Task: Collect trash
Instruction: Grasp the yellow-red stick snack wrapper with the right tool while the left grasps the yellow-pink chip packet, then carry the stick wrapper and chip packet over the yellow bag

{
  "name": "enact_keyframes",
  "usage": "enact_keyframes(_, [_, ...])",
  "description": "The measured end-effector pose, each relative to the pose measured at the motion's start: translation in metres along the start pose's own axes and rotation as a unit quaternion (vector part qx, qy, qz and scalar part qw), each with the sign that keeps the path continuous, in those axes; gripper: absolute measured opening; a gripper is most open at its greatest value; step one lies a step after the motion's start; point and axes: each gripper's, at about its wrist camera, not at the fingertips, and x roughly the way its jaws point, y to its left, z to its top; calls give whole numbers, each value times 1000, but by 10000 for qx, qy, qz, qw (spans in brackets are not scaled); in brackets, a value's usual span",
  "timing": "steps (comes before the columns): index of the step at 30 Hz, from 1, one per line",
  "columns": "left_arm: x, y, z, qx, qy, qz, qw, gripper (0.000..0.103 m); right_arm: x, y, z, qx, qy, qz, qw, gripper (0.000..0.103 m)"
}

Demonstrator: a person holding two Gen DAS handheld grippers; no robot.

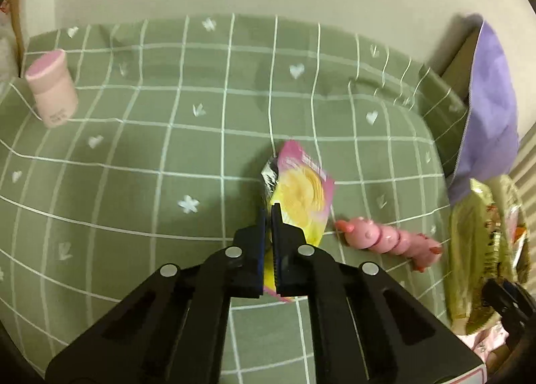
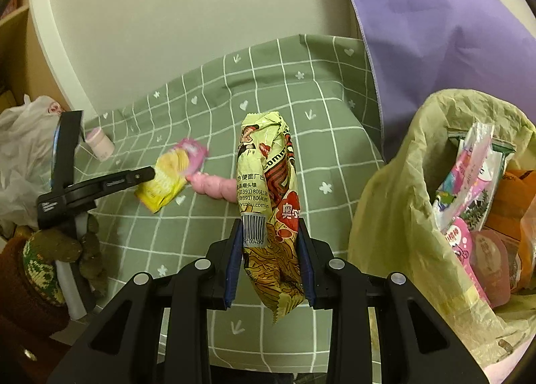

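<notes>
My left gripper [image 1: 270,213] is shut on a pink and yellow snack wrapper [image 1: 298,193] and holds it above the green checked tablecloth [image 1: 134,149]. The same wrapper [image 2: 174,173] and the left gripper [image 2: 150,173] show at the left of the right wrist view. My right gripper [image 2: 268,226] is shut on a yellow noodle packet [image 2: 268,189], held upright left of the yellow-green trash bag [image 2: 395,216]. The bag holds several wrappers [image 2: 469,183]. In the left wrist view the noodle packet [image 1: 482,250] shows at the far right.
A pink segmented toy [image 1: 388,240] lies on the cloth right of the left gripper; it also shows in the right wrist view [image 2: 214,186]. A pink bottle [image 1: 52,89] lies at the far left. A purple cloth [image 2: 452,32] hangs behind the bag. A white plastic bag [image 2: 23,156] sits at the left.
</notes>
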Motion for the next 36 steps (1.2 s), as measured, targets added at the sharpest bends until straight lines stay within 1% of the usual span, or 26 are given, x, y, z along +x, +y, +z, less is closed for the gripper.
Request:
enact_keyframes(7, [-57,3,15,304,-575,-59,9979,2,-5,16,15,-152,-240,255,9993,29])
enact_keyframes(12, [-91,-7,26,530,-976,-89,9938,2,-14,26,25,-281,-465,358,9979,29])
enact_keyframes(15, [-113,-14,32,639,-1220,-167,9903,2,-26,29,35,-348,-697,351,9963,29])
enact_keyframes(19, [-139,-25,47,714,-1527,-441,9847,2,-50,27,46,-366,-1049,324,9933,29])
enact_keyframes(22, [-155,-41,60,820,-1686,-808,9789,2,-76,23,53,-417,-1351,144,9899,29])
enact_keyframes(25, [-166,-62,72,968,-1723,-1267,9720,2,-102,13,55,-372,-1602,-61,9864,29])
enact_keyframes(26, [-169,-74,76,1068,-1677,-1495,9686,2,-113,7,55,-323,-1686,-150,9850,29])
enact_keyframes(28, [-171,-90,80,1202,-1591,-1790,9634,2,-127,-2,53,-208,-1790,-266,9833,29])
enact_keyframes(29, [-170,-104,82,1305,-1494,-2025,9590,2,-137,-10,50,-122,-1857,-375,9818,29])
enact_keyframes(31, [-165,-124,84,1429,-1307,-2354,9524,2,-150,-23,44,-5,-1933,-602,9793,29])
enact_keyframes(34, [-156,-154,81,1643,-999,-2706,9433,2,-170,-47,31,295,-2037,-992,9736,29])
enact_keyframes(36, [-150,-176,75,1886,-805,-2879,9355,2,-185,-65,22,548,-2097,-1259,9681,29])
